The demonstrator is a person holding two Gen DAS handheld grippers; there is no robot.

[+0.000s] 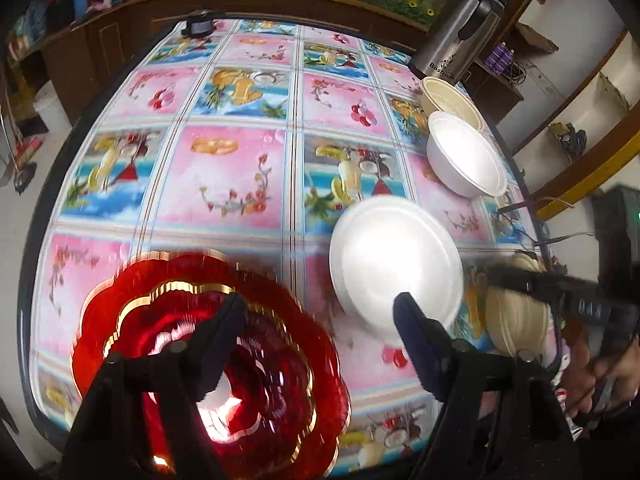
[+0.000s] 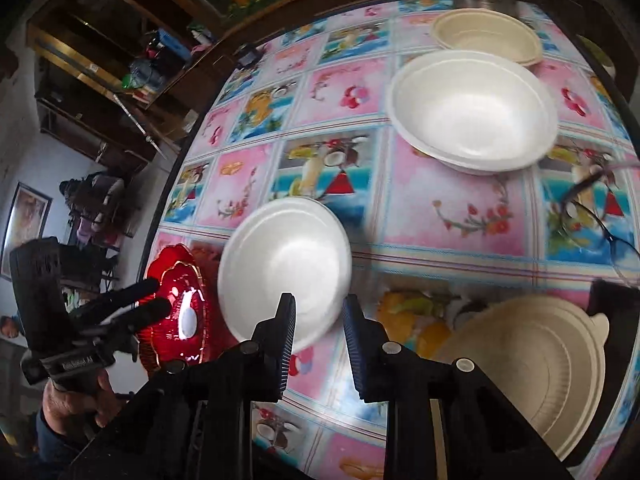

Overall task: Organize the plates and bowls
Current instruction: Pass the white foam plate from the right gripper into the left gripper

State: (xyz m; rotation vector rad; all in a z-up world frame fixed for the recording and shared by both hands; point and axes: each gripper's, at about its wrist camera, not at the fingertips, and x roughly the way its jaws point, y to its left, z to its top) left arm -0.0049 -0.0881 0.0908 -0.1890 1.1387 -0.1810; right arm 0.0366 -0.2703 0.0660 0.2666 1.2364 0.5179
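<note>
While both wrist views were smeared by motion blur, the main things on the counter (image 1: pixel 240 92) could still be told apart. The left claw (image 1: pixel 318 300) stood with its jaws well apart and nothing between them; its left finger hid part of the red scalloped plate (image 1: pixel 132 304), whose near edge was cut off behind the claw's frame. The white foam bowl (image 1: pixel 394 256) lay just ahead of its right finger, but whether the tip touched the rim could not be told.

The right claw (image 2: pixel 318 304) had its jaws narrowly parted and empty, with the same white foam bowl (image 2: pixel 286 256) lying just ahead and to its left, the left finger overlapping the bowl's near rim. Contact there was unclear too. To its right lay a beige ribbed lid (image 2: pixel 536 364), partly cut off by the claw's frame. Farther ahead sat a second white foam bowl (image 2: pixel 474 108), mouth up, and behind it a beige bowl (image 2: pixel 486 36), touching or nearly so. A steel thermos (image 1: pixel 460 36) rose beyond them, its top cropped in the right wrist view. Eyeglasses (image 2: pixel 604 220) lay blurred at the right edge.

All bowls stood upright, mouths up; being round, none showed a long axis. A hand (image 2: pixel 76 396) gripped the left tool's handle.
</note>
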